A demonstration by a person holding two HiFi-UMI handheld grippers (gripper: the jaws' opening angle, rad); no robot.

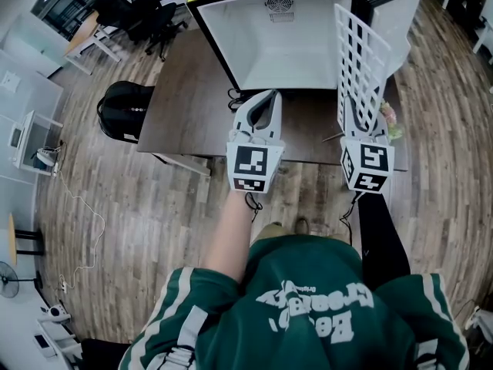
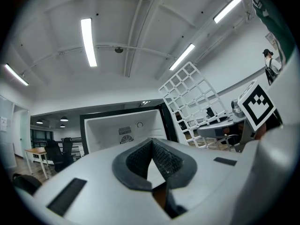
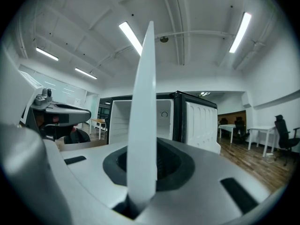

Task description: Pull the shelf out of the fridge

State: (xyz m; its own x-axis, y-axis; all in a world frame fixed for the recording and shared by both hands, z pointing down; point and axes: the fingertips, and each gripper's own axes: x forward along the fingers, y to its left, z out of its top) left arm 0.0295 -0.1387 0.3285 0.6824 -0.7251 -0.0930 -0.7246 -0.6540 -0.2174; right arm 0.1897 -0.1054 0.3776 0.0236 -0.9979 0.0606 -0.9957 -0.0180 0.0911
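Note:
The white grid shelf (image 1: 362, 58) stands upright and clear of the open fridge (image 1: 277, 48), in front of its right side. My right gripper (image 1: 363, 114) is shut on the shelf's lower edge. In the right gripper view the shelf (image 3: 145, 102) shows edge-on as a white strip between the jaws of the right gripper (image 3: 142, 175), with the fridge (image 3: 165, 121) behind. My left gripper (image 1: 266, 100) hovers before the fridge mouth, shut and holding nothing. The left gripper view shows the left gripper (image 2: 152, 146) with its pads meeting, the fridge (image 2: 123, 130) beyond and the shelf (image 2: 192, 102) to the right.
The fridge sits on a dark brown table (image 1: 192, 106), with its door (image 1: 400, 14) swung open to the right. A black bag (image 1: 123, 110) lies on the wooden floor left of the table. Black office chairs (image 1: 146, 10) and a desk stand at the back left.

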